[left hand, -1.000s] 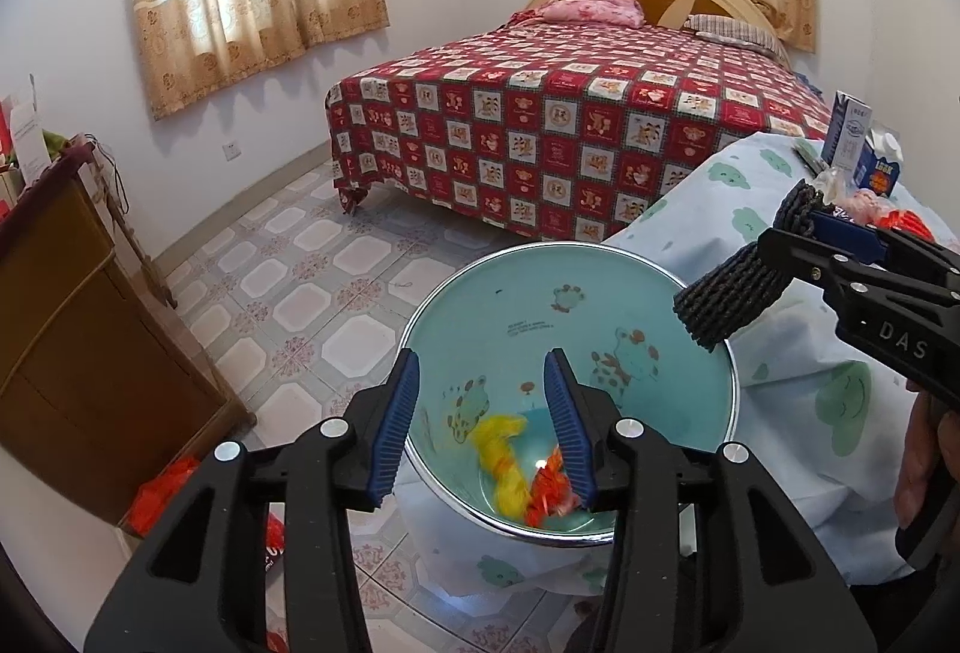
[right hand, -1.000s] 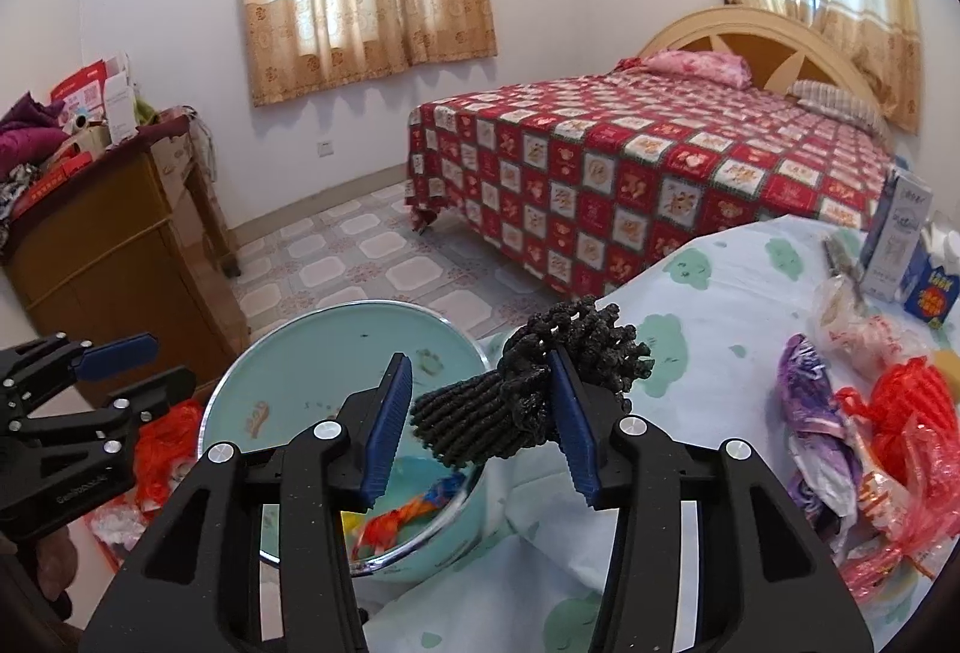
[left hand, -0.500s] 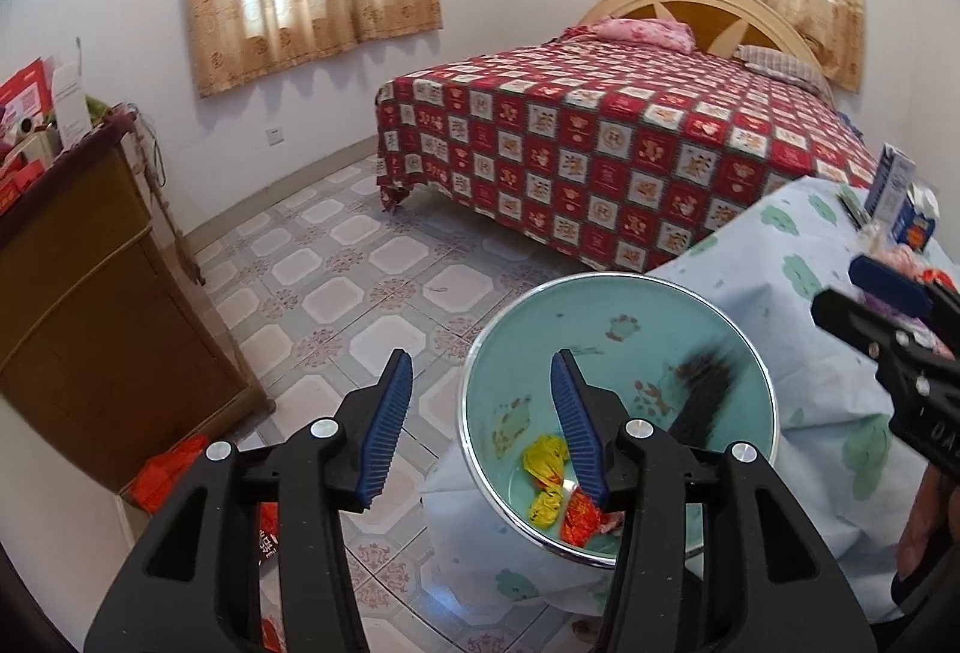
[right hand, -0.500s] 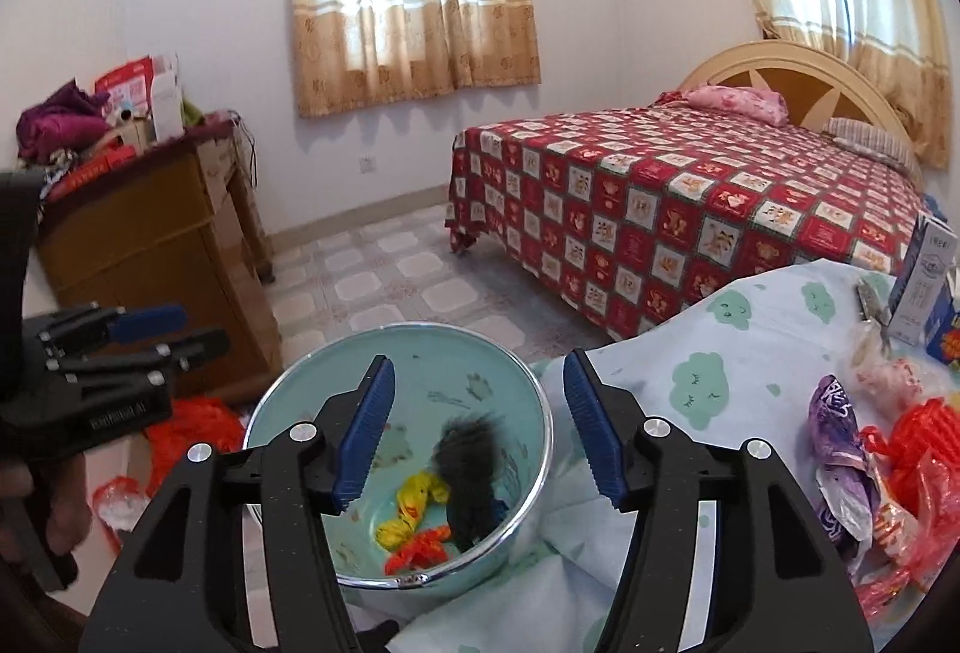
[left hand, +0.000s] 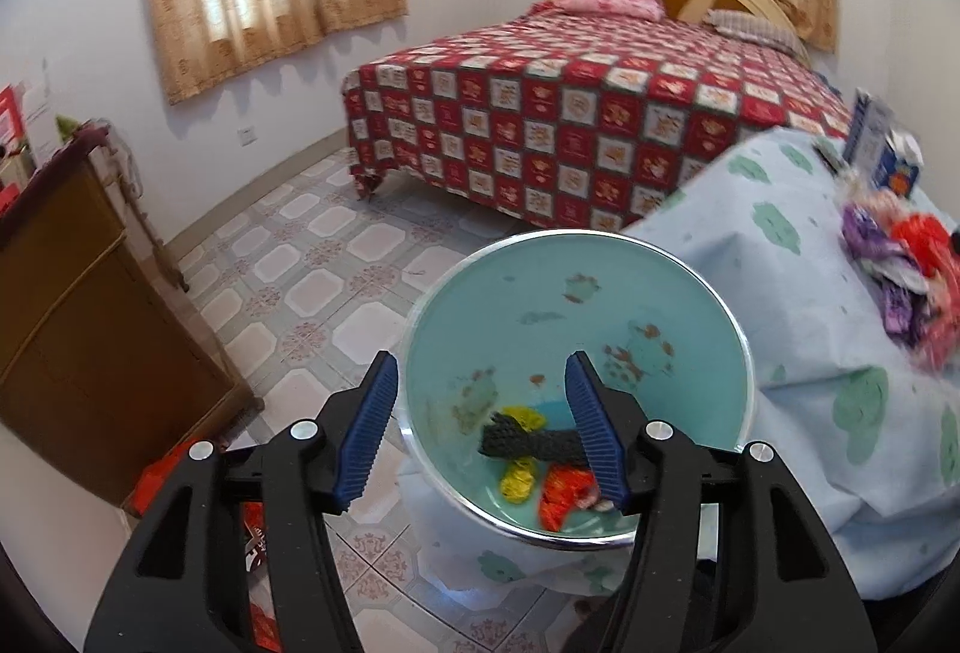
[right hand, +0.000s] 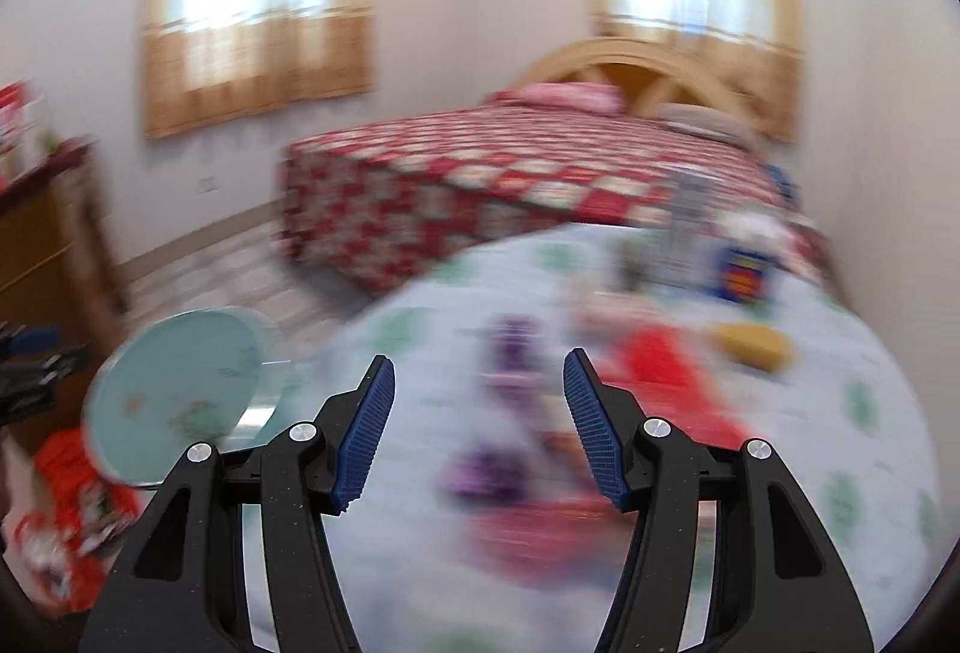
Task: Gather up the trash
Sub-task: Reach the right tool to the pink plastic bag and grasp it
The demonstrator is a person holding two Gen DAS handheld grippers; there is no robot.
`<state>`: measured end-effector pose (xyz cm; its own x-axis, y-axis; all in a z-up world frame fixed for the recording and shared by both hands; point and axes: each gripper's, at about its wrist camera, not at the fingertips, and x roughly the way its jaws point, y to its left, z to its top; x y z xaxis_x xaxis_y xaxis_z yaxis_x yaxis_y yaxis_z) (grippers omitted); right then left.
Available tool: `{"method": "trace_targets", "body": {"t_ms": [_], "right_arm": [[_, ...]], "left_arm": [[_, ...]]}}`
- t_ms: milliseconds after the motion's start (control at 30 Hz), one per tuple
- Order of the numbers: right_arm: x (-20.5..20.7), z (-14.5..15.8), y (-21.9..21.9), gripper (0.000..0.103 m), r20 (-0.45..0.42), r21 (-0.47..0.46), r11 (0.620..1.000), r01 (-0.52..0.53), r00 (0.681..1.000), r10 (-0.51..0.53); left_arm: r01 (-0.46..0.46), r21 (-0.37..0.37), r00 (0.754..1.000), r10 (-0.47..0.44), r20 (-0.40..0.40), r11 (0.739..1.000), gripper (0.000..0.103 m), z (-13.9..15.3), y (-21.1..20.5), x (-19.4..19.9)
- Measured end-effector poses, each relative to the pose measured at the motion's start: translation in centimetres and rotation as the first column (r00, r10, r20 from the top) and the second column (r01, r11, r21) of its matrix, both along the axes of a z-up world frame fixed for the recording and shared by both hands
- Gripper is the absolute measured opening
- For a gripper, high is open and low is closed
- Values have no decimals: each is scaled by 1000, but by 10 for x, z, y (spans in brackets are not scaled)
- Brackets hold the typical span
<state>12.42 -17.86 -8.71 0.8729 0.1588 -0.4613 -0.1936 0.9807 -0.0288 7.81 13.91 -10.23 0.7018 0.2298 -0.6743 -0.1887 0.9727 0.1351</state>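
Observation:
A teal bowl with a metal rim sits at the edge of a table with a light blue cloth. In it lie a black foam net, yellow scraps and an orange-red scrap. My left gripper is open and empty, above the bowl's near rim. My right gripper is open and empty, over the table; its view is blurred. Purple wrappers and red wrappers lie on the cloth ahead of it. The bowl shows at its left.
A bed with a red checked cover stands behind the table. A wooden cabinet is at the left, red bags at its foot. Cartons stand at the table's far end. A yellow object lies on the cloth.
My right gripper opened and dropped the black foam net into the bowl, then swung right toward the wrappers. The left gripper drew back slightly and stayed open.

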Motion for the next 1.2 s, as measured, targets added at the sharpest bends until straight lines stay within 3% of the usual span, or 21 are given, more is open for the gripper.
{"method": "trace_targets", "body": {"t_ms": [67,233,500,700,767,800,900,1200], "right_arm": [[-1,2,-36,58,-2,33,995,90,996,-90],[-14,-4,-69,53,-34,79,989,123,992,-121],[-30,-38,-43,49,-166,111,993,47,986,-28],[-7,-51,-24,51,-239,98,993,65,970,-39],[-1,-58,-23,38,-273,130,990,56,962,-19],[0,-59,-22,18,-280,131,990,46,960,-7],[-9,-55,-21,1,-267,135,991,13,963,23],[-18,-38,-35,1,-236,180,984,-4,971,47]], "left_arm": [[29,18,1000,-29,-5,999,58,-3,-15,2],[86,44,996,-85,-18,995,58,-9,-43,1],[122,48,992,-121,-35,991,58,-14,-56,-6],[136,44,990,-134,-37,990,59,-16,-58,-6],[143,42,989,-142,-38,989,59,-16,-59,-7],[145,42,989,-144,-36,988,59,-16,-60,-7],[148,36,989,-147,-28,988,59,-12,-60,-8],[187,51,982,-185,-37,981,58,-13,-80,-7]]}}
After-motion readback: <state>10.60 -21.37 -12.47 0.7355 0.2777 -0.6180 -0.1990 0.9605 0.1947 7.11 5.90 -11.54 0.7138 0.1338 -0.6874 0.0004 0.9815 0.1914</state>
